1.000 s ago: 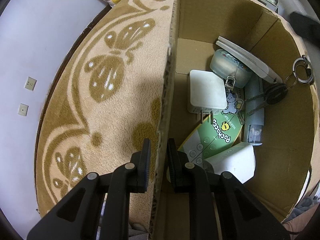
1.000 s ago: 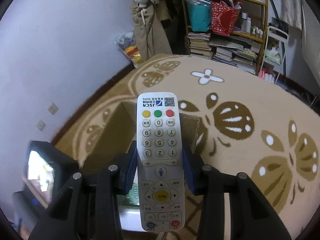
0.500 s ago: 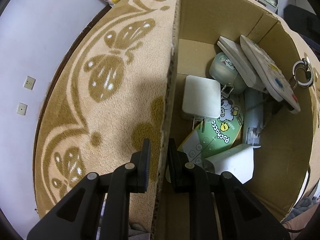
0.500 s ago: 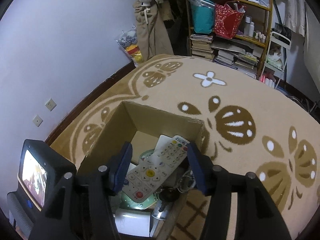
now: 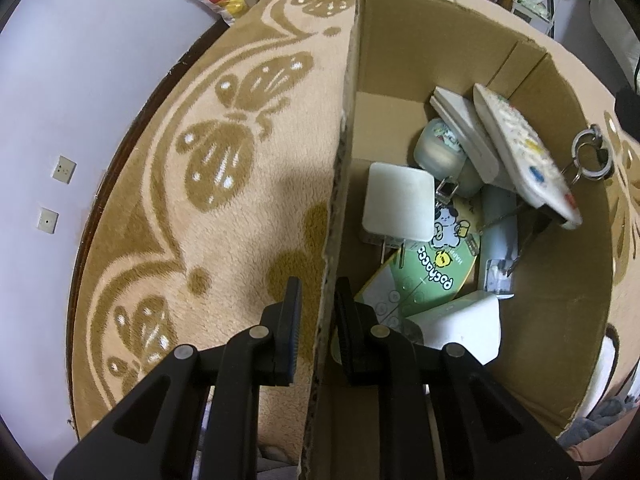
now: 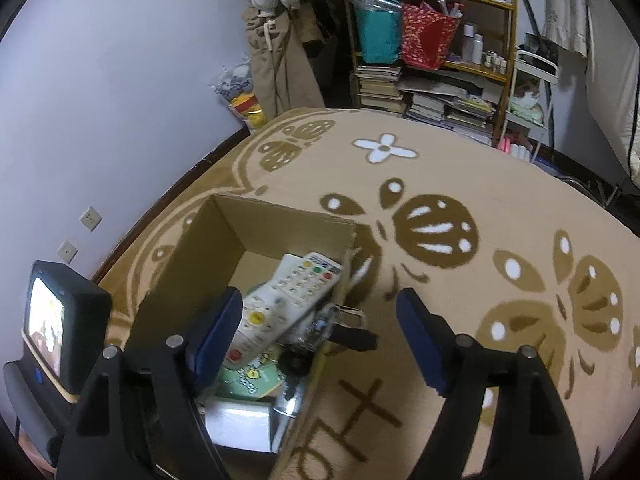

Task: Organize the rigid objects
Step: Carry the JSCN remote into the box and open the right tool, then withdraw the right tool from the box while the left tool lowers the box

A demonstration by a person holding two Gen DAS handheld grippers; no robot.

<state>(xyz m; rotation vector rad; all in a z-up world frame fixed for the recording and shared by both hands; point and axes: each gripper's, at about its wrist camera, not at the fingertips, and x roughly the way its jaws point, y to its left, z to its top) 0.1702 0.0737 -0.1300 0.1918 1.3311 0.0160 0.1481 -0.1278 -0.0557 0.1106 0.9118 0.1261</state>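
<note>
Since a second ago: the remote (image 6: 286,304) has left the right tongs (image 6: 320,332) and now lies slanted inside the cardboard box (image 5: 452,40), propped on a second white remote (image 5: 464,132) near the far right corner; the right tongs have opened wide and hold nothing. Left tongs (image 5: 316,312): nearly closed, one finger either side of the box's left wall, seemingly steadying it. Remote: light, stiff plastic, smooth and a little slippery; best taken across its narrow sides at mid-length. Other contents: white charger (image 5: 398,204), green card (image 5: 436,264), key ring (image 5: 592,156) hooked over the rim. Setting: box stands on a plush tan rug (image 6: 500,208); cluttered bookshelf (image 6: 432,80) beyond, lilac wall (image 6: 120,80) to the left.
</note>
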